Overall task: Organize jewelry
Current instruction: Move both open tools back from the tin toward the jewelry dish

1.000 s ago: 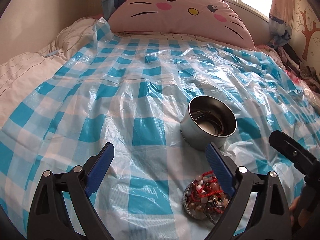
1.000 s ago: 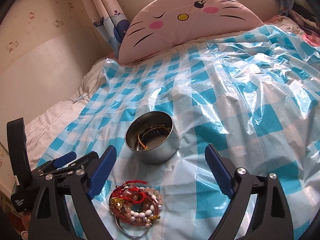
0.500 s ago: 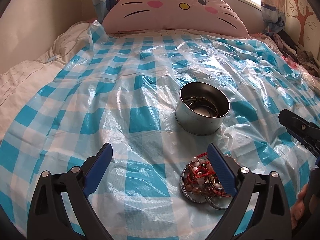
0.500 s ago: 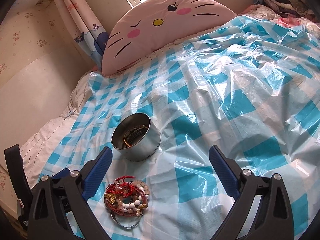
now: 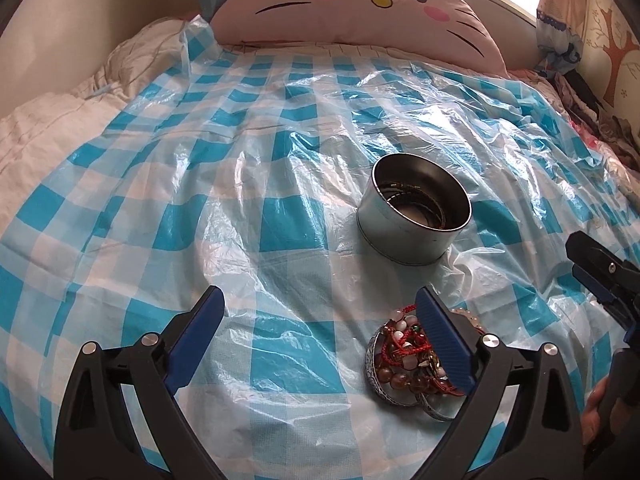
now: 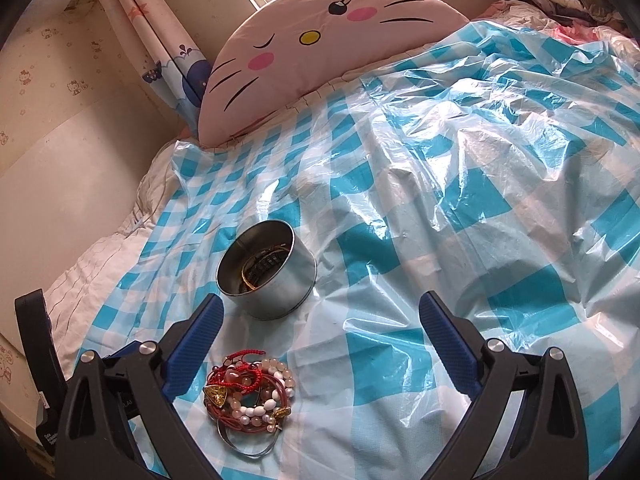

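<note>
Left gripper and right gripper both spread wide and empty above the blue-checked plastic sheet, tangled bracelet pile lying on the sheet just short of the round metal tin, tin holding what look like dark bangles

A bed is covered by a crinkled plastic sheet checked in blue and white, with pale bedding left bare along one side. On the sheet a round metal tin is stood upright and open, with dark bracelets seen inside. Near it, apart from the tin, a heap of beaded bracelets with red cord is laid. At the head of the bed a pink cat-face cushion is propped
</note>
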Tool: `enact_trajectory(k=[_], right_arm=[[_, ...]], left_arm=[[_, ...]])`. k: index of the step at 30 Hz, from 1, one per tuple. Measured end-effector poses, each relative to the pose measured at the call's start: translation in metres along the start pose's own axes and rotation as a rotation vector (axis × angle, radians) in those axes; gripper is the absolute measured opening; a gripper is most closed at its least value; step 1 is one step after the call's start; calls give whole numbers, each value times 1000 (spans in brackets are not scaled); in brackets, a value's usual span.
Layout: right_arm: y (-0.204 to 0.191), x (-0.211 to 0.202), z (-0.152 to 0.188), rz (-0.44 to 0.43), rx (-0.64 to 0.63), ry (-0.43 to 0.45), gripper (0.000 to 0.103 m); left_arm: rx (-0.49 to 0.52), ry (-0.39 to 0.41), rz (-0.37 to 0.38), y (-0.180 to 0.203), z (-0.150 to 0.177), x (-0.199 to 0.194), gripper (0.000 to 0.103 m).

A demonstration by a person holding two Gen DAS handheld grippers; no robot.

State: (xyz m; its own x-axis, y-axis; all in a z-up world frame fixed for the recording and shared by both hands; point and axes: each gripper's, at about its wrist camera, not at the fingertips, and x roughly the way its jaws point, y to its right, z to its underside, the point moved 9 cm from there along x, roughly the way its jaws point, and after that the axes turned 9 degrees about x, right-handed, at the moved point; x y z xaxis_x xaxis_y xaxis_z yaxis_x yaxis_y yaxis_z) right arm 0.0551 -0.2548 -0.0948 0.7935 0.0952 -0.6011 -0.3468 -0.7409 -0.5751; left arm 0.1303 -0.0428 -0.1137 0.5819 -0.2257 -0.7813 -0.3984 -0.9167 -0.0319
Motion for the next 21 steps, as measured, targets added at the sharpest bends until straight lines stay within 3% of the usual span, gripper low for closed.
enact_trajectory(k=[4,7,13,18,21], right_arm=[[3,-1,-2,-2,12,3,94],[5,-1,-3,-8,22,4,94],[5,-2,-4,-26,34,1,94],[5,-2,-4,-38,44,-2,94],[5,-1,-4,-45,45,-6,94]], left_arm=[[-124,-30,90,-16,5,9,92],[-154,-24,117,-19,5,11,92],[53,11,71,20,-7,13,92],[213,-42,74,55,-4,29,92],[253,-63,81,64,-3,37,92]])
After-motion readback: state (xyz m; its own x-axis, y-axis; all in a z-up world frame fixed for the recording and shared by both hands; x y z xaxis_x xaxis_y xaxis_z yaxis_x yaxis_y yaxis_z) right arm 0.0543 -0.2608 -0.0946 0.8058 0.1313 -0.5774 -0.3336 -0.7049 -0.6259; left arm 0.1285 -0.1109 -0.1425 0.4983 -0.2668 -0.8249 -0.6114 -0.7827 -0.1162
